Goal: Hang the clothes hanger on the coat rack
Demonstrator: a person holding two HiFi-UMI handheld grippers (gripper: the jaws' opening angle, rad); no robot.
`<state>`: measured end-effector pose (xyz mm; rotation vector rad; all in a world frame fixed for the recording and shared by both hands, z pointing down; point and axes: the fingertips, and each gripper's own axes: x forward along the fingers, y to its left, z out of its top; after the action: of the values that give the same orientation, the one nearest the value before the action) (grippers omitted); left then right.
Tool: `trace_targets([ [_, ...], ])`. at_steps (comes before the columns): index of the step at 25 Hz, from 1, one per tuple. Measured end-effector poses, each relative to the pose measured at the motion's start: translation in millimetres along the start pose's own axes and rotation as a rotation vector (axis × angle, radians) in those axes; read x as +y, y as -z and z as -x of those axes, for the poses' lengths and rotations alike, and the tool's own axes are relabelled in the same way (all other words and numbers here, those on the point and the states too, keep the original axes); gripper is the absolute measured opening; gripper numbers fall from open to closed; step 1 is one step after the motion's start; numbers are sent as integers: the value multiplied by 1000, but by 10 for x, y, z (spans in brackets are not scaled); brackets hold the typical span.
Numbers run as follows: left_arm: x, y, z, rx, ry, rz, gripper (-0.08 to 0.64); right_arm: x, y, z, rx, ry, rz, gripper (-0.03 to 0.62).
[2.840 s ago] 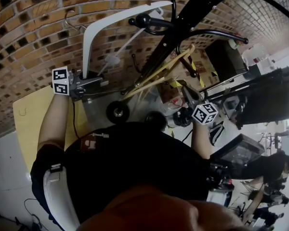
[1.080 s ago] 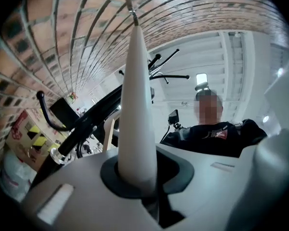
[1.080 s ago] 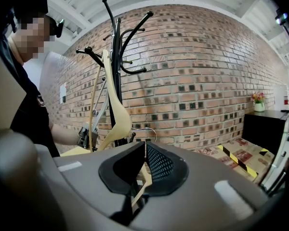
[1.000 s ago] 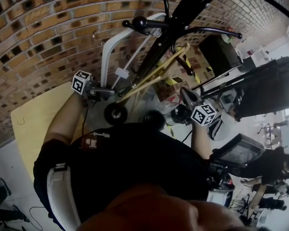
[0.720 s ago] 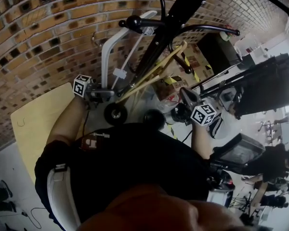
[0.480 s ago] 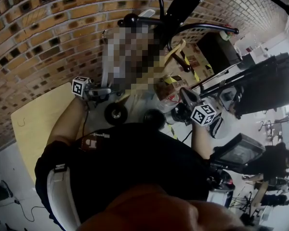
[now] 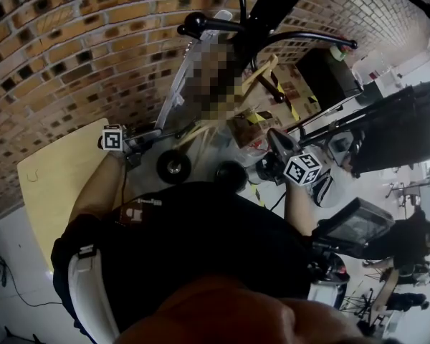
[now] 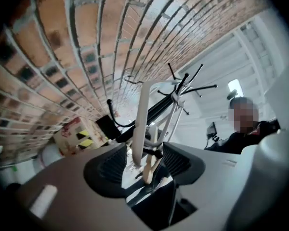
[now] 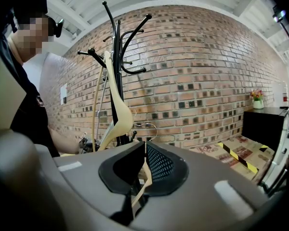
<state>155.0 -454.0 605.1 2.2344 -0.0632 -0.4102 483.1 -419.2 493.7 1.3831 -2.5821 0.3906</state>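
A white clothes hanger (image 7: 178,95) hangs from a knobbed arm of the black coat rack (image 7: 265,13), its top partly hidden by a mosaic patch. My left gripper (image 7: 154,133) is at the hanger's lower end. In the left gripper view the white hanger (image 8: 141,114) runs up between the jaws, which have just been opening; my left gripper (image 8: 144,155) is open and its pads stand clear of the hanger. My right gripper (image 7: 276,145) stays low at the right, shut on a cream wooden hanger (image 9: 116,109). Its thin bar is pinched in my right gripper (image 9: 144,150).
A brick wall (image 7: 72,56) rises behind the rack. A pale wooden tabletop (image 7: 54,185) lies at the left. The rack's wheeled base (image 7: 173,167) sits close to my body. A black cabinet (image 7: 337,84), dark stands and people (image 7: 416,242) fill the right side.
The left gripper carried the white hanger right to the rack arm, then sank down along it and opened its jaws, letting go. The hanger now hangs by itself. The right gripper has not moved.
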Motion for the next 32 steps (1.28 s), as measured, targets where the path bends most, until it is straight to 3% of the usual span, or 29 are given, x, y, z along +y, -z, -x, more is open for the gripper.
trace_targets([
  [3,204,208,199,51,-198,-83,233,15,2,-43,-1,-21,2,23],
  [6,107,273,350,31,-293,-137,201,32,-17,-112,-3,-54,4,23],
  [10,-152,202,389,-40,-352,-239,179,39,-74,-175,-17,-105,17,23],
  [16,-659,212,310,-132,-478,-382,161,98,-196,-373,-33,-275,61,23],
  [21,-1037,277,293,-308,-676,-459,111,-16,-235,-414,-33,-359,93,20],
  [25,-1259,346,267,-343,-876,-572,66,-42,-171,-416,-13,-413,111,14],
  [29,-1513,425,0,-394,-926,-631,37,-118,-111,-393,14,-472,84,14],
  [32,-1643,448,-232,-377,-938,-648,35,-199,-146,-347,3,-489,42,14],
])
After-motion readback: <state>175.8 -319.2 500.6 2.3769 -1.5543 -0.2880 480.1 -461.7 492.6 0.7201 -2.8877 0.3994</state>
